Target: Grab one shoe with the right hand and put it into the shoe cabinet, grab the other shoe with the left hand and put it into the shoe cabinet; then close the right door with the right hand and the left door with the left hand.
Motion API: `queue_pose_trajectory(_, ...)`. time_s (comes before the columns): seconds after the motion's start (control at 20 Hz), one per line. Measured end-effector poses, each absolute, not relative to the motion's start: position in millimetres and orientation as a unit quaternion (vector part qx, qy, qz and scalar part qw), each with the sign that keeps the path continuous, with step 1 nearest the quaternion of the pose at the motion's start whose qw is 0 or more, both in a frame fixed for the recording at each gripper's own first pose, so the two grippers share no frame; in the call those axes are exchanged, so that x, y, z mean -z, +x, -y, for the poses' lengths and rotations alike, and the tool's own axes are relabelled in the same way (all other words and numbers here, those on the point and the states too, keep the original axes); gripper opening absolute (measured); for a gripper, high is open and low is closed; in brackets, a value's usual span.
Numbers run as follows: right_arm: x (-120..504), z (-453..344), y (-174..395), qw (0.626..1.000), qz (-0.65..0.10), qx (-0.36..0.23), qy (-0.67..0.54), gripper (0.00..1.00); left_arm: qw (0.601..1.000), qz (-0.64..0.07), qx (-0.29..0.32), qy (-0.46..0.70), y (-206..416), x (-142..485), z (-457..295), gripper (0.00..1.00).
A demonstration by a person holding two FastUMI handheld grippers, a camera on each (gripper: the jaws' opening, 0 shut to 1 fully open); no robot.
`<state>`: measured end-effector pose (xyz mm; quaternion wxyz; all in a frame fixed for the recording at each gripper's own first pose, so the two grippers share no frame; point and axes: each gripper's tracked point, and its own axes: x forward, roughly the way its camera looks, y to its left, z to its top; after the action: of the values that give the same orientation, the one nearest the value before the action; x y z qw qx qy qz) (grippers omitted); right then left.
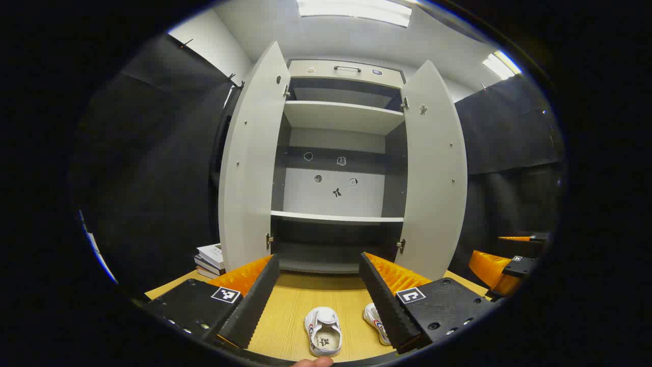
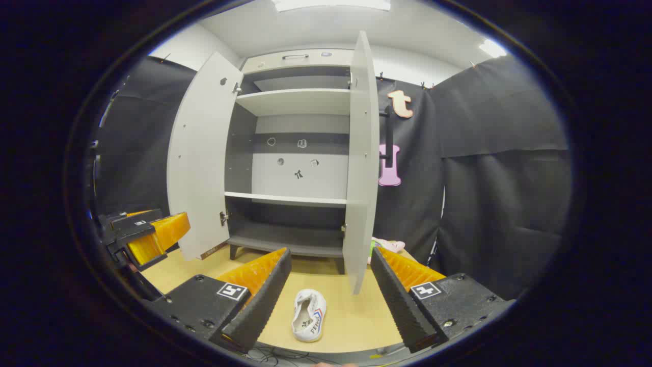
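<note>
Both doors of the shoe cabinet (image 2: 295, 153) stand open. Our right gripper (image 2: 328, 285), spread wide and empty, hovers over a shoe (image 2: 308, 315) near the tabletop's (image 2: 356, 316) front edge; we should lower squarely astride it.

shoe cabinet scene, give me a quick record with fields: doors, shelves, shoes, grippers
doors: left door and right door of the shoe cabinet both open
shelves: bare, no shoe inside
shoes: two white shoes on the wooden table, one between the left gripper's fingers' line, the other beside it
left gripper: open, holding nothing
right gripper: open, above a shoe
</note>
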<state>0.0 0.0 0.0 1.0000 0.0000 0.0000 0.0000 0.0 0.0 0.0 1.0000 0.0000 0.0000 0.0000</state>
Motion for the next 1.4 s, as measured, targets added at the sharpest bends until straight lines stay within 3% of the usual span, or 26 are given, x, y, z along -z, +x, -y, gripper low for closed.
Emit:
queue_pose_trajectory(0.05,0,-3,0,1.0,0.001,-0.001,-0.004,1.0,1.0,0.001,-0.002,0.001,0,0,-2,0.95)
queue_pose_trajectory(1.1,2,-16,10,1.0,-0.011,0.001,-0.008,1.0,1.0,-0.003,0.0,0.001,8,4,-17,0.95)
queue_pose_trajectory(1.4,39,-34,30,0.998,-0.051,-0.017,-0.021,1.0,1.0,0.0,-0.002,0.001,6,2,-21,0.95)
